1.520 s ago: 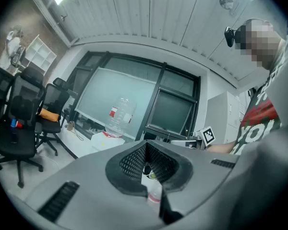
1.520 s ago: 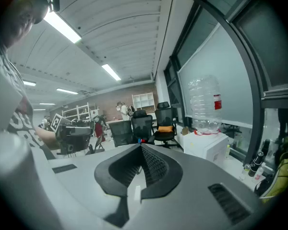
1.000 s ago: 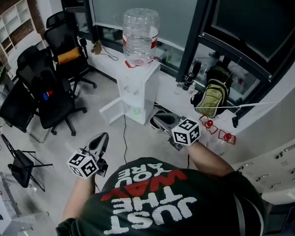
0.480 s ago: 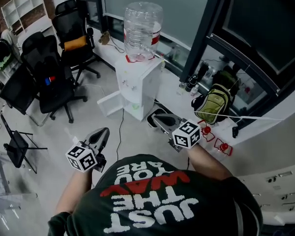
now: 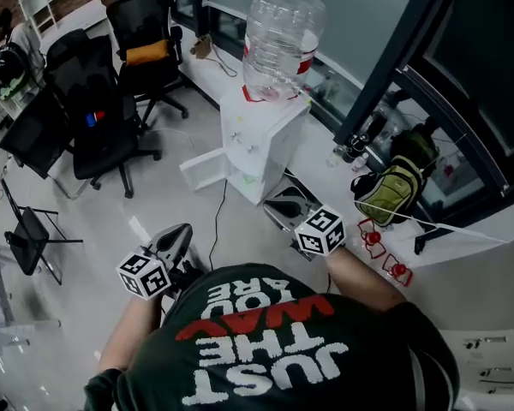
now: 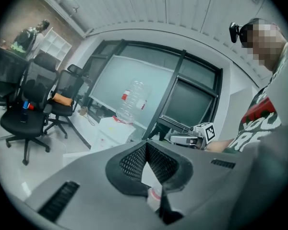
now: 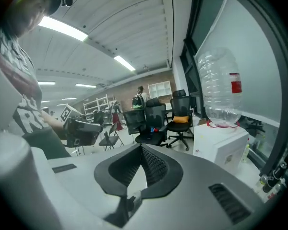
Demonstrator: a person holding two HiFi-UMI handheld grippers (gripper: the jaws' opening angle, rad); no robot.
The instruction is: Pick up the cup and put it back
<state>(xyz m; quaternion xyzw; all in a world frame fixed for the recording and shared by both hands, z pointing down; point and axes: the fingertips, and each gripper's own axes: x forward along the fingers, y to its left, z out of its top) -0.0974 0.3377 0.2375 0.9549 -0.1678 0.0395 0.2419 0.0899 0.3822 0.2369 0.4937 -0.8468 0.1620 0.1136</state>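
Note:
I cannot make out a cup in any view. A white water dispenser (image 5: 261, 139) with an empty clear bottle (image 5: 281, 31) on top stands by the window, ahead of both grippers. Its lower door hangs open to the left. My left gripper (image 5: 178, 229) is held low before the person's chest, jaws together with nothing between them (image 6: 145, 143). My right gripper (image 5: 278, 205) points toward the foot of the dispenser and is also shut and empty (image 7: 141, 147). The dispenser (image 7: 220, 147) and bottle (image 7: 220, 87) show at the right of the right gripper view.
Several black office chairs (image 5: 98, 122) stand at the left on the grey floor. A green-and-black backpack (image 5: 396, 187) sits on the window ledge at the right, with small bottles beside it. A cable runs down the floor from the dispenser. A folding chair (image 5: 30, 238) stands at far left.
The head view has shifted: the dispenser now shows further right and a little larger. Both grippers keep their places before the chest and stay shut.

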